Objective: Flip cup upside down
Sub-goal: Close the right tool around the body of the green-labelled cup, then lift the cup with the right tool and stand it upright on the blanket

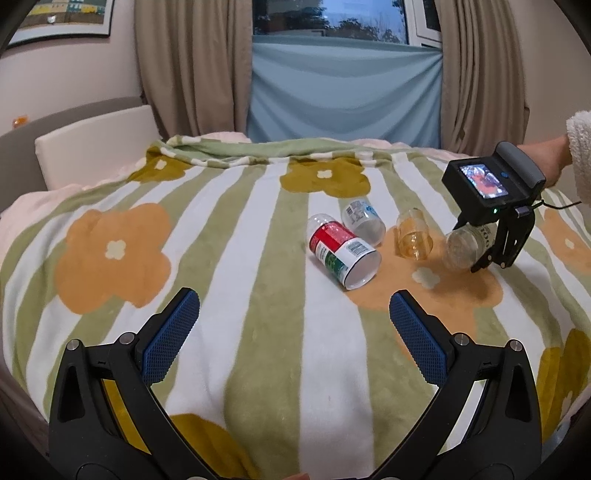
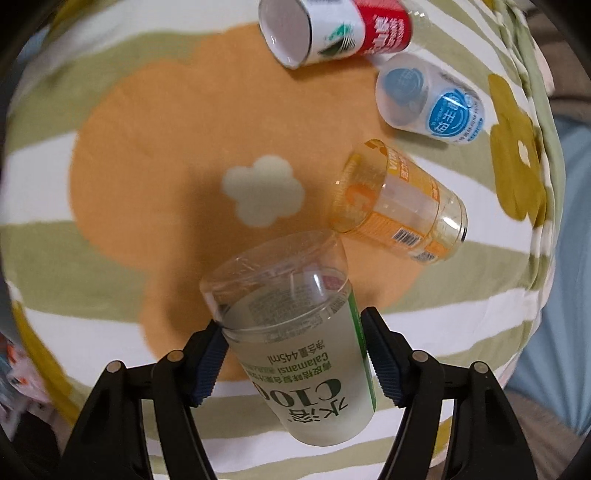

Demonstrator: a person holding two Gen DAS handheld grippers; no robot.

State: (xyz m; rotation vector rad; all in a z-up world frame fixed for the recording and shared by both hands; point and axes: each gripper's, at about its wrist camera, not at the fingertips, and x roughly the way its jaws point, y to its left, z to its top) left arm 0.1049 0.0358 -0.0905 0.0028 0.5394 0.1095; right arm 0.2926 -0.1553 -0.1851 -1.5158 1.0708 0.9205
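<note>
My right gripper (image 2: 295, 354) is shut on a clear cup with a pale green C100 label (image 2: 295, 339), held tilted just above the blanket, its open rim pointing away from me. In the left wrist view this cup (image 1: 463, 245) hangs between the right gripper's fingers (image 1: 491, 260) at the far right. An orange-labelled cup (image 2: 399, 214) lies on its side just right of it. A blue-labelled cup (image 2: 430, 99) and a red, white and green cup (image 2: 332, 31) lie on their sides further off. My left gripper (image 1: 293, 332) is open and empty, well short of the red cup (image 1: 343, 251).
Everything lies on a soft striped blanket with orange and mustard flowers (image 1: 229, 236) over a bed. Beige curtains (image 1: 192, 66) and a blue cloth (image 1: 343, 88) hang behind the far edge. A white cushion (image 1: 96, 144) stands at the back left.
</note>
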